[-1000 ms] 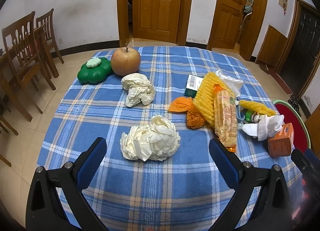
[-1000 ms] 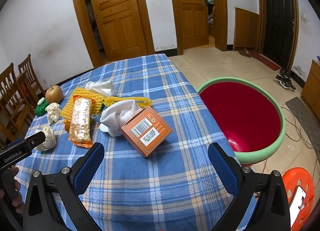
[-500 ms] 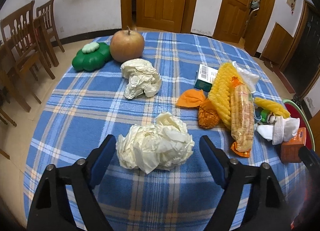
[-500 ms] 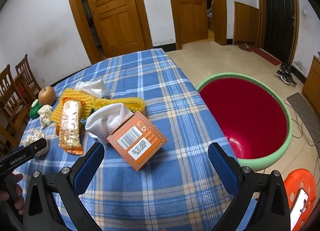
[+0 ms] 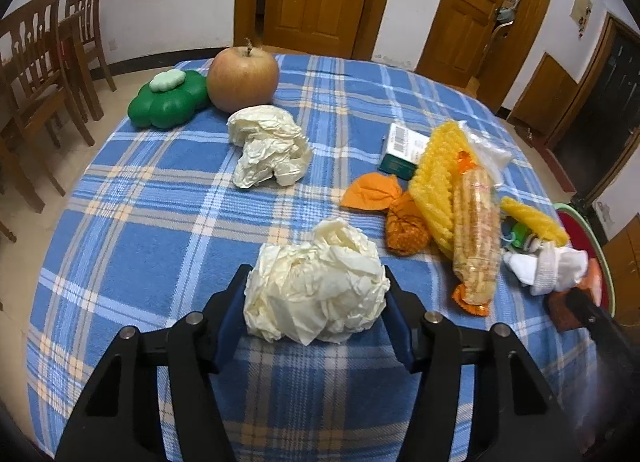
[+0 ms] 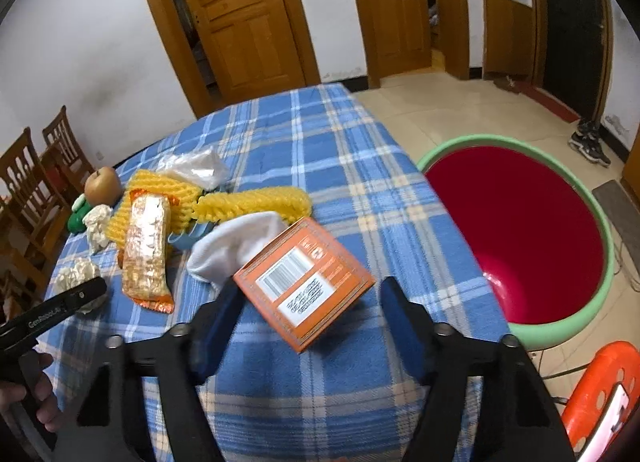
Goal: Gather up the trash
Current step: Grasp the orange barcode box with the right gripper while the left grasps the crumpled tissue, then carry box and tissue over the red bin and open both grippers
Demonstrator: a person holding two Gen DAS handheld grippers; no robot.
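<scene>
Left wrist view: my left claw [image 5: 316,298] has just been closing and now pinches the near crumpled tissue wad [image 5: 316,282] from both sides, the wad dead centre between the pads on the tabletop [image 5: 160,221]. Right wrist view: my right claw [image 6: 312,302], also just closing, straddles the orange box [image 6: 304,282], pads not yet on it. The box lies skewed, corner toward me. The red bin [image 6: 516,238] stands to its right, nearer my right hand.
</scene>
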